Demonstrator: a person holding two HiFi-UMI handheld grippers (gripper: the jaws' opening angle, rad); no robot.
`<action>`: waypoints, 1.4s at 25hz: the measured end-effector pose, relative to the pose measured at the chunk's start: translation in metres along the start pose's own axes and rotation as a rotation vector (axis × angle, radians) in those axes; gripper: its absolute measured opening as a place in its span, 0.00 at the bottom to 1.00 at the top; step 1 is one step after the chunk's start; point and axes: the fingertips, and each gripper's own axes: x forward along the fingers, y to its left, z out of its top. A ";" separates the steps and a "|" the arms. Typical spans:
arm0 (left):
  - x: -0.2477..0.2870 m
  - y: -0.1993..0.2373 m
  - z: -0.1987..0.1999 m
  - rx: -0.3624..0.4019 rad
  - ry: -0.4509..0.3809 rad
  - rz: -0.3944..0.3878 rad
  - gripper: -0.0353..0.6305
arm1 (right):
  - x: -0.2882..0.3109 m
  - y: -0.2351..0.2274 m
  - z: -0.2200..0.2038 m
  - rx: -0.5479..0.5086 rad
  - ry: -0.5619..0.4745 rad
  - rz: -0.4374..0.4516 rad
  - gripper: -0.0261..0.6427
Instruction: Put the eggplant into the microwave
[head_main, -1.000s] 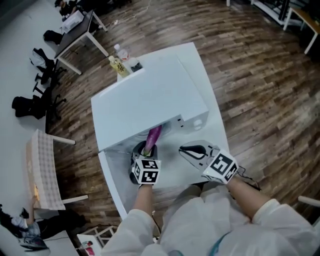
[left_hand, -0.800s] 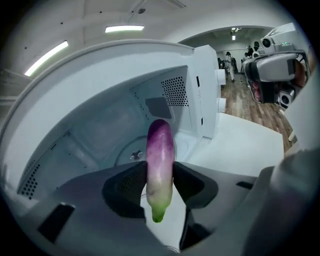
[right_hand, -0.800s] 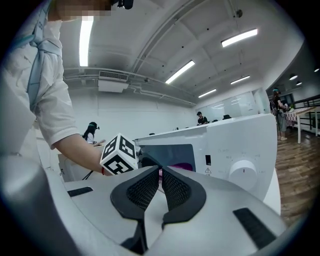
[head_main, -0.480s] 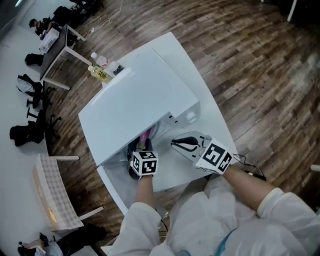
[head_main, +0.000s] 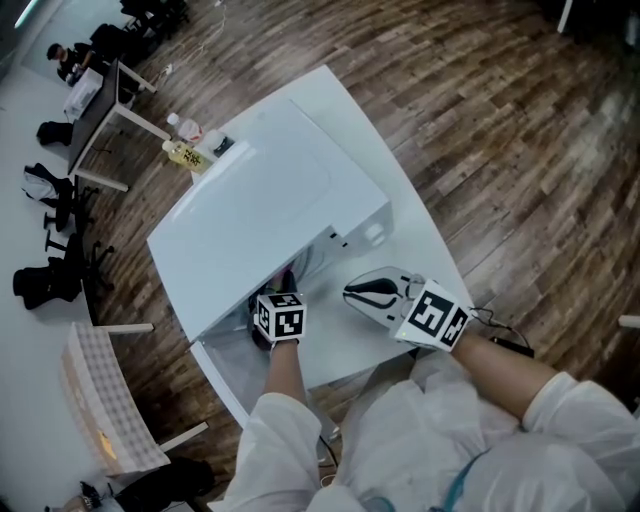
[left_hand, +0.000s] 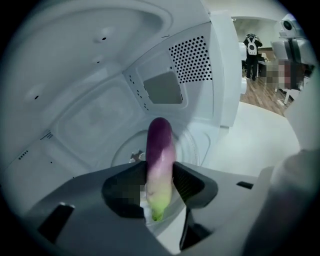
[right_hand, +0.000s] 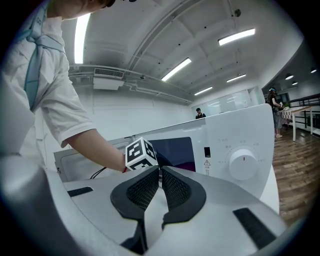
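Note:
A white microwave stands on the white table with its door swung open to the left. My left gripper reaches into the cavity, shut on the eggplant. The eggplant's purple end points inward over the glass turntable, and its pale green end sits between the pads. From above only a sliver of the eggplant shows under the microwave's top. My right gripper hovers in front of the control panel, shut with nothing in it. The right gripper shows its pads meeting.
The control knob is on the microwave's right front. Bottles stand at the table's far corner behind the microwave. A chair stands left of the table on the wood floor. A perforated vent lines the cavity's side wall.
My left gripper has pushed deeper and lower into the microwave with the eggplant, so less of the eggplant shows from above. The right gripper has stayed about where it was.

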 end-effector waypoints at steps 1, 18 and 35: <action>0.000 0.000 0.000 0.000 0.002 0.001 0.30 | 0.000 0.000 0.001 -0.001 0.001 0.001 0.10; 0.000 0.002 0.004 -0.002 -0.014 0.003 0.41 | -0.005 -0.004 0.002 -0.012 0.003 0.000 0.10; -0.052 0.000 0.018 -0.133 -0.145 0.058 0.42 | -0.016 0.006 0.010 -0.041 0.023 0.039 0.10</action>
